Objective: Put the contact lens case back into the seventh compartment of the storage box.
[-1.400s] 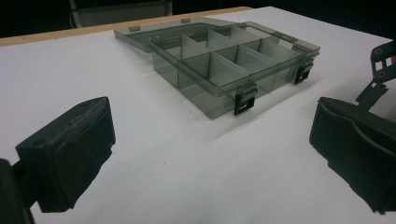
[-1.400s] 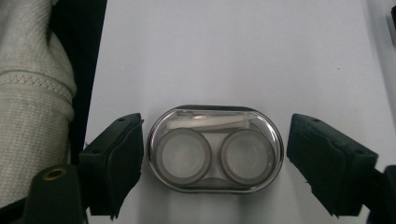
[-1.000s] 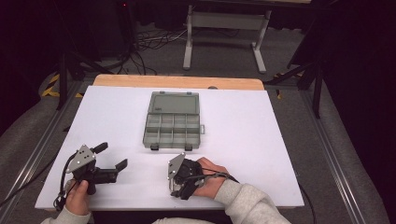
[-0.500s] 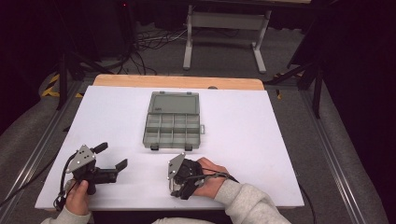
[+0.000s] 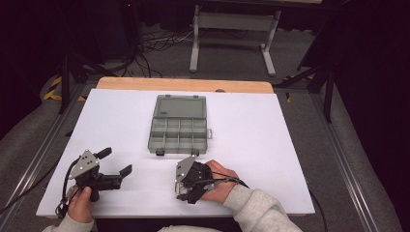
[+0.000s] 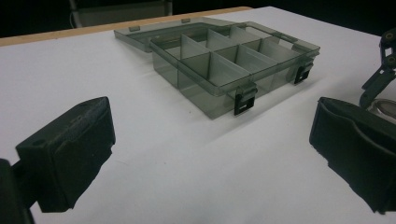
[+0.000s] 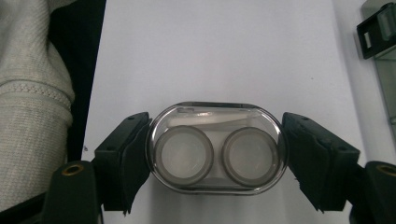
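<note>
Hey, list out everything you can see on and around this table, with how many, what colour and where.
Organiser box: one, smoky grey clear plastic, lid open and lying flat toward the far edge, divided compartments, two black latches on its near side; middle of the table.
Small clear case: one, transparent oval with two round wells, held between the right gripper's jaws.
Table: one, white top with a wooden strip along the far edge.
Metal stand: one, pale grey, on the floor beyond the table.
Cables: several, dark, on the floor at the far left.
Left gripper: one, black, jaws wide apart and holding nothing, near left of the table.
Right gripper: one, black, near centre.
Sleeve: pale knit.
</note>
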`<state>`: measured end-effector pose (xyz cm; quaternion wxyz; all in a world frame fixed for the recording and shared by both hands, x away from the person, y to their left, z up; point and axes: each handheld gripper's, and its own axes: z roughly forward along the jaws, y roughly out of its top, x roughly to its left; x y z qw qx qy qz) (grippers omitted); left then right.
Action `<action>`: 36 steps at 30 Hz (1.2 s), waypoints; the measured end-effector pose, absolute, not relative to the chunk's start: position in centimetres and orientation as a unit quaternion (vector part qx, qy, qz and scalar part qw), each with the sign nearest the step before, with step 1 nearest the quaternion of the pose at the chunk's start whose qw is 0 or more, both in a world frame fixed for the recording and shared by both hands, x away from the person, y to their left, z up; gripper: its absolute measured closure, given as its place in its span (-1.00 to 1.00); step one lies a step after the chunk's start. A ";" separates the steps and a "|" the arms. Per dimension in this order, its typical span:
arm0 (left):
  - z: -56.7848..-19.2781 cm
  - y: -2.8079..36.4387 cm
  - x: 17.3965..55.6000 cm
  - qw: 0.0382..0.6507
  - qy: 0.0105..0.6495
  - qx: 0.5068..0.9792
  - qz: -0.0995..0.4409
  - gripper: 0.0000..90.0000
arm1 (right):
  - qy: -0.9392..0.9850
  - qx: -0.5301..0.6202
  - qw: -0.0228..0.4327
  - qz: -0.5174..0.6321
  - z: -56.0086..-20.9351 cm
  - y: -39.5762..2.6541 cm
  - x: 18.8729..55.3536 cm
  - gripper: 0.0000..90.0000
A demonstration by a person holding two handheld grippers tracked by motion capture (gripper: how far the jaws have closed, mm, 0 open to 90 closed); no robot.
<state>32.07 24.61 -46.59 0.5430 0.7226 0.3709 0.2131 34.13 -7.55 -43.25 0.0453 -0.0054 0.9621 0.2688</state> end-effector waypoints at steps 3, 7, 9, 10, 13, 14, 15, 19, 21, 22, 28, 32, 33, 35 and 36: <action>-46.6 24.6 32.1 0.543 0.371 0.722 0.213 -0.98 | 0.961 -0.006 0.050 0.272 -42.9 -7.6 34.2 -0.41; -46.6 24.6 32.1 0.544 0.371 0.722 0.213 -0.98 | 0.959 -0.006 0.057 0.279 -42.3 -7.7 34.4 -0.41; -46.6 24.6 32.1 0.543 0.371 0.722 0.213 -0.98 | 0.958 -0.005 0.060 0.282 -42.0 -7.8 34.4 -0.41; -46.6 24.7 32.1 0.543 0.371 0.722 0.213 -0.98 | 0.957 -0.005 0.061 0.284 -41.8 -7.8 34.4 -0.41; -46.6 24.7 32.1 0.544 0.369 0.723 0.213 -0.98 | 0.956 -0.004 0.066 0.287 -41.4 -7.9 34.5 -0.41; -46.6 24.7 32.1 0.544 0.369 0.723 0.213 -0.98 | 0.955 -0.003 0.067 0.290 -41.2 -7.9 34.5 -0.41; -46.6 24.6 32.1 0.544 0.369 0.723 0.213 -0.98 | 0.954 -0.003 0.068 0.291 -41.1 -8.0 34.5 -0.41; -46.6 24.6 32.1 0.543 0.369 0.723 0.213 -0.98 | 0.952 -0.001 0.075 0.296 -40.6 -8.1 34.6 -0.41; -46.6 24.6 32.1 0.543 0.370 0.723 0.213 -0.98 | 0.951 -0.003 0.079 0.300 -40.3 -8.1 34.8 -0.41; -46.6 24.6 32.1 0.543 0.370 0.723 0.213 -0.98 | 0.950 -0.003 0.080 0.302 -40.2 -8.1 34.8 -0.41; -46.6 24.7 32.1 0.544 0.370 0.723 0.213 -0.98 | 0.949 -0.001 0.086 0.304 -39.5 -8.2 35.1 -0.41; -46.6 24.7 32.1 0.544 0.369 0.723 0.213 -0.98 | 0.946 -0.002 0.093 0.309 -38.9 -8.1 35.3 -0.41; -46.6 24.7 32.1 0.544 0.369 0.723 0.213 -0.98 | 0.946 -0.004 0.094 0.310 -38.8 -8.1 35.4 -0.41; -46.6 24.7 32.1 0.544 0.369 0.723 0.213 -0.98 | 0.945 -0.001 0.095 0.314 -38.6 -8.2 35.5 -0.41; -46.6 24.7 32.1 0.544 0.369 0.723 0.213 -0.98 | 0.944 0.000 0.096 0.316 -38.5 -8.2 35.6 -0.41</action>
